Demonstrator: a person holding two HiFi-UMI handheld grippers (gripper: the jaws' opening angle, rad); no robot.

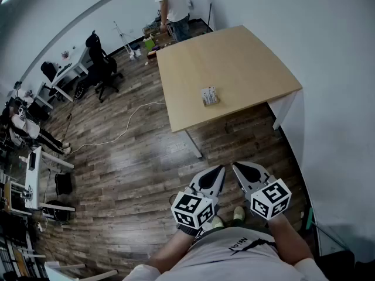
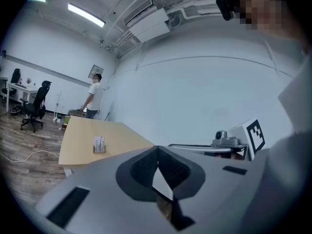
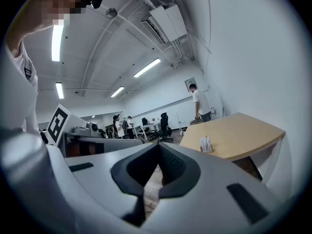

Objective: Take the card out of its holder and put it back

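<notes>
The card stands in its holder near the table's front edge, well ahead of the left gripper and right gripper, both closed on nothing, the left seemingly slightly nearer.

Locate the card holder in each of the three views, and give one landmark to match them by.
Head view: card holder right of centre, near the front edge of the table.
Left gripper view: card holder left of centre, on the tabletop.
Right gripper view: card holder right of centre, on the tabletop.
Shared landmark: the person in a white shirt standing beyond the table's far end.
</notes>
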